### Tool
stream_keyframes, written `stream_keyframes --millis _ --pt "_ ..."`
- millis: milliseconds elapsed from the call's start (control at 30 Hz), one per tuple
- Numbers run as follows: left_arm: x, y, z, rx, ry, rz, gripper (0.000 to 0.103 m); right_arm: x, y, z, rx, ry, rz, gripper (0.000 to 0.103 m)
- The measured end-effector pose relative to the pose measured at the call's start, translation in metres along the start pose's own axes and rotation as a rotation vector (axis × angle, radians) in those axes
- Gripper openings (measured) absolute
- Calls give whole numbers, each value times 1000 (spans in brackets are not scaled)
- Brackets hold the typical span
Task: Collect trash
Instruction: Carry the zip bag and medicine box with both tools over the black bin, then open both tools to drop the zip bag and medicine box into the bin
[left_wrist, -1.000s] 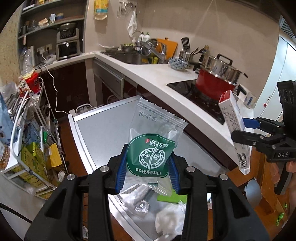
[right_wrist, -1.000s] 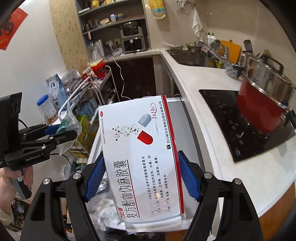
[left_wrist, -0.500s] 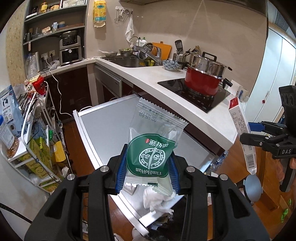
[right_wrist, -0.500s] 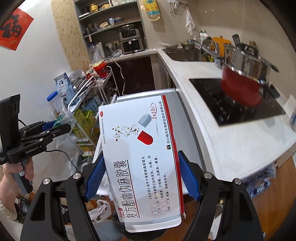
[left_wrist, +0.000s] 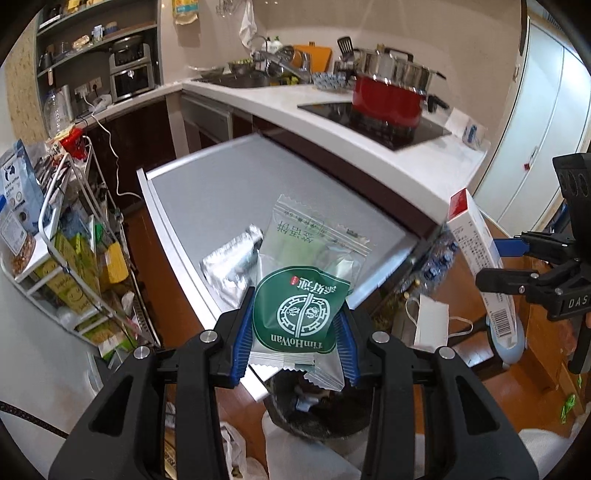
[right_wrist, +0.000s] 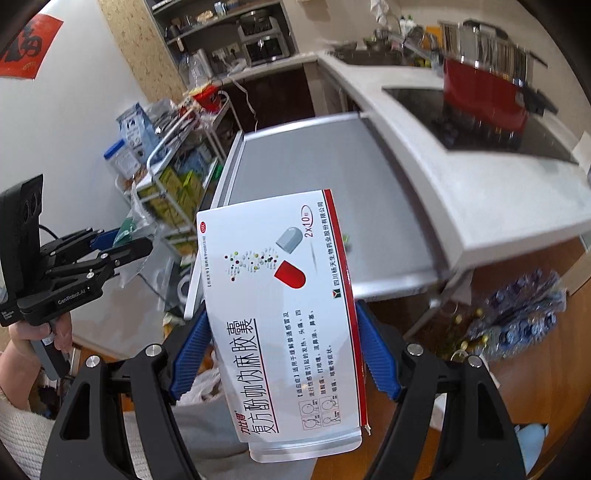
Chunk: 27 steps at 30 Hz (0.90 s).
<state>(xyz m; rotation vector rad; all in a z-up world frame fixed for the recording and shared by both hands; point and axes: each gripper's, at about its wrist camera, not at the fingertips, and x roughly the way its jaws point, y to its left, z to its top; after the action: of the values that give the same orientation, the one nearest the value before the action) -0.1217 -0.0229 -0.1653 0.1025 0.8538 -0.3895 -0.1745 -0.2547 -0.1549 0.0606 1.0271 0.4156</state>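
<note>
My left gripper (left_wrist: 293, 345) is shut on a green and clear snack wrapper (left_wrist: 301, 306), held above a dark round trash bin (left_wrist: 321, 413) on the floor. My right gripper (right_wrist: 284, 354) is shut on a white and red medicine box (right_wrist: 284, 314). In the left wrist view the right gripper (left_wrist: 517, 266) and its box (left_wrist: 476, 240) are at the right. In the right wrist view the left gripper (right_wrist: 110, 247) is at the left. A crumpled foil wrapper (left_wrist: 232, 262) lies on the grey metal table (left_wrist: 221, 188).
A white counter (left_wrist: 369, 136) with a hob and a red pot (left_wrist: 388, 96) runs behind the table. A wire rack (left_wrist: 66, 229) full of packets stands at the left. A paper bag (left_wrist: 428, 325) and a pack of water bottles (right_wrist: 517, 314) are on the wooden floor.
Both grippers have drawn back from the table and moved lower, each still holding its item. The trash bin now shows under the left gripper, and the foil wrapper lies ahead on the table.
</note>
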Motion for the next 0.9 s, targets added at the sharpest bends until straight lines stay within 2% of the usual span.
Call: stream_keyframes --millis 200,567,733,900 --pt "19 -19 -30 47 78 -10 40 31 -2 -31 -12 98 -7 74" --pt "91 -35 -94 109 301 -16 40 125 -15 -88 17 318 -3 74" --pt "120 -36 -114 94 366 -5 40 157 -26 -92 46 365 -11 74" --pt "136 -31 -118 48 397 -18 40 173 -35 -89 57 378 -22 74"
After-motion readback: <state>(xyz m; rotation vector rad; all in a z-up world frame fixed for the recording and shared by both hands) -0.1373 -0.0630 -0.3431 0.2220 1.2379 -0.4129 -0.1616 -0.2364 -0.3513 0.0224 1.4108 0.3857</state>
